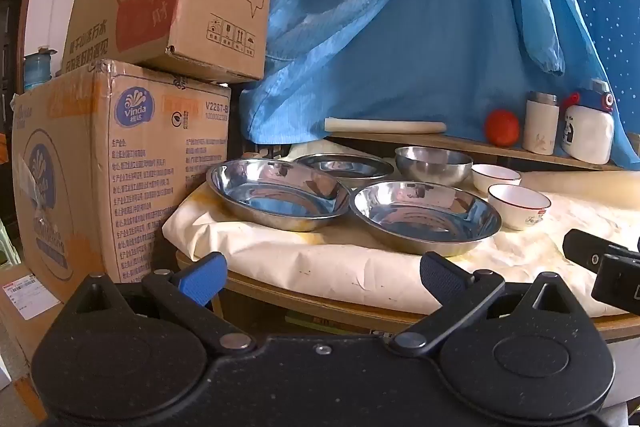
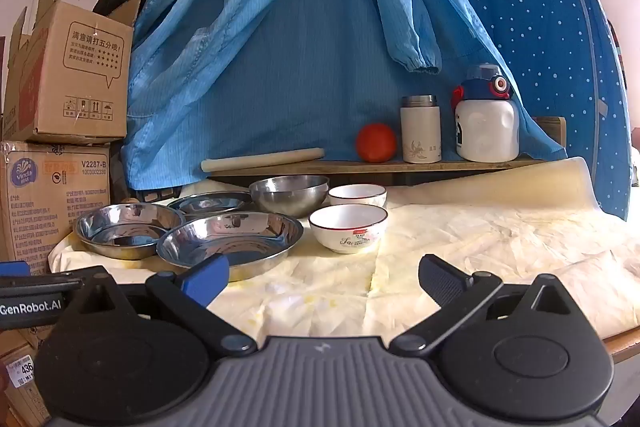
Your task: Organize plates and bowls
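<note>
Left tool (image 1: 320, 277) and right tool (image 2: 323, 279) both spread wide, holding nothing; steel plates (image 2: 230, 237) and white bowls (image 2: 348, 227) sit on the bench (image 2: 500, 247).

Blue coats (image 2: 280, 47) hang behind the table (image 2: 500, 247) — cardboard boxes (image 1: 120, 155) stacked beside.

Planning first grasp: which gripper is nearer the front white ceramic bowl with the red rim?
Right. The right gripper faces the bowl just ahead; the left gripper sits farther left, before the steel plates.

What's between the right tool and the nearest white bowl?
Nothing visible. The right tool is open and empty, and only bare cloth lies between it and the near white bowl. The closest steel plate sits just left of that line.
</note>
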### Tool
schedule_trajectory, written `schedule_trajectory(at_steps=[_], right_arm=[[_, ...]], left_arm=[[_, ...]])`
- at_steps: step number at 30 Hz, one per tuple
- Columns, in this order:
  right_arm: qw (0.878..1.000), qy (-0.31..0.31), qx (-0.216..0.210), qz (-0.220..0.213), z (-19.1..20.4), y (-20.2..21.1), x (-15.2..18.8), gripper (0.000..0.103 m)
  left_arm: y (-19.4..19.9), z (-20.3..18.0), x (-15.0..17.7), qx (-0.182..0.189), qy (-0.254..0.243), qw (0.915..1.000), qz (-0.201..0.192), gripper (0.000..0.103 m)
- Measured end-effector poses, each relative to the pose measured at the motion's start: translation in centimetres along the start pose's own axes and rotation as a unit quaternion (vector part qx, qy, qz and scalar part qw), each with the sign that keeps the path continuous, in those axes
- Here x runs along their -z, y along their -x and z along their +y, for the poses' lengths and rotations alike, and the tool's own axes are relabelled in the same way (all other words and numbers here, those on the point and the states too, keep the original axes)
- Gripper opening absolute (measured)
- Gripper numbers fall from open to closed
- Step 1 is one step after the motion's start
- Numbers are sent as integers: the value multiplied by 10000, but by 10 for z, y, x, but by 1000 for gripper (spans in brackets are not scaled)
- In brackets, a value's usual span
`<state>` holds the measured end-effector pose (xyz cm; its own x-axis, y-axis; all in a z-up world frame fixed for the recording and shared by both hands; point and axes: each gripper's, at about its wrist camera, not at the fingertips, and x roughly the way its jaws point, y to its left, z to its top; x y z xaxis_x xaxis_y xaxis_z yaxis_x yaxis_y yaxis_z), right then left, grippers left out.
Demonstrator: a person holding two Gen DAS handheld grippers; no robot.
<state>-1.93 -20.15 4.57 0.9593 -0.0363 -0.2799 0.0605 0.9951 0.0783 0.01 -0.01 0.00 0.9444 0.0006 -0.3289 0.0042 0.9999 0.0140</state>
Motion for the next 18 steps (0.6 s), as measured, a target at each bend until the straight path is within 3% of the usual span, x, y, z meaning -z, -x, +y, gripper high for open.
schedule_trajectory(at_steps=[18], right_arm=[[10000,-7,-4,14,-1,-1,-1,103]], left_arm=[[-1,-3,-1,48,17,10000,12,102]])
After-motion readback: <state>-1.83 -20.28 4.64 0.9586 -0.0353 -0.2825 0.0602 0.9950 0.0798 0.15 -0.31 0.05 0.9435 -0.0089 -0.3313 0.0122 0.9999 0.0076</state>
